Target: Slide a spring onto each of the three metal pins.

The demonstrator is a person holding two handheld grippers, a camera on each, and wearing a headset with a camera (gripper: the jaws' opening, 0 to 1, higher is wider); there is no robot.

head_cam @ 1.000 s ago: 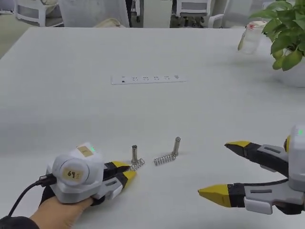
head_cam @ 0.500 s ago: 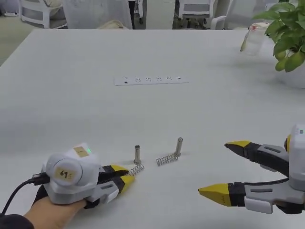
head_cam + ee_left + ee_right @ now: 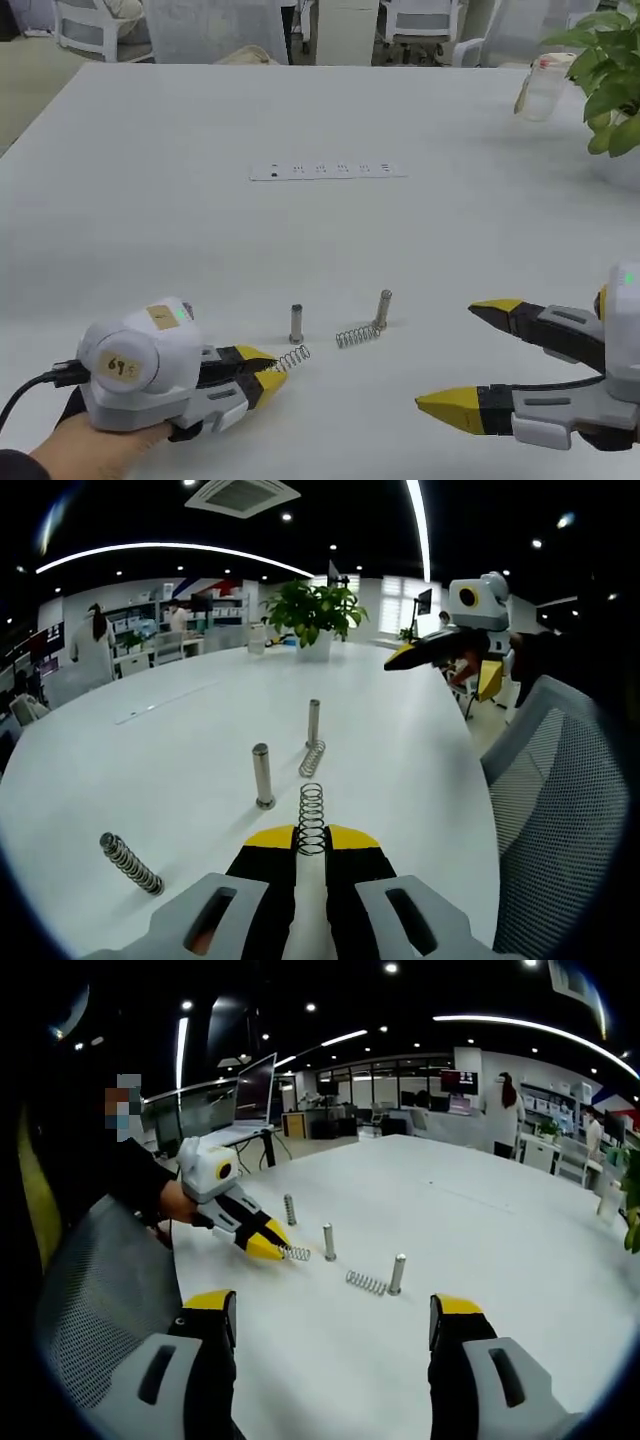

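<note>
**One pin apparently fitted; second spring in the gripper, third still loose**

The held spring (image 3: 312,820) was clamped by one end between the jaws of the left gripper (image 3: 274,367). Its free end pointed toward the near pin (image 3: 296,322), close to it but not touching. That pin stood upright and bare. The far pin (image 3: 385,307) was also bare, and the loose spring (image 3: 357,335) lay on the surface (image 3: 200,220) at its foot, one end at or against its base. In the gripper views a third pin (image 3: 290,1209), beside the left gripper, showed a ribbed outline, which suggested a spring already seated on it. The right gripper (image 3: 468,355) hung well apart to the right, jaws spread wide and holding nothing. On this reading one pin was finished and two were left. The held spring was not yet lifted over the near pin's top and lowered onto it, and the loose spring was not yet picked up for the far pin. A power strip (image 3: 327,171) lay farther back.
</note>
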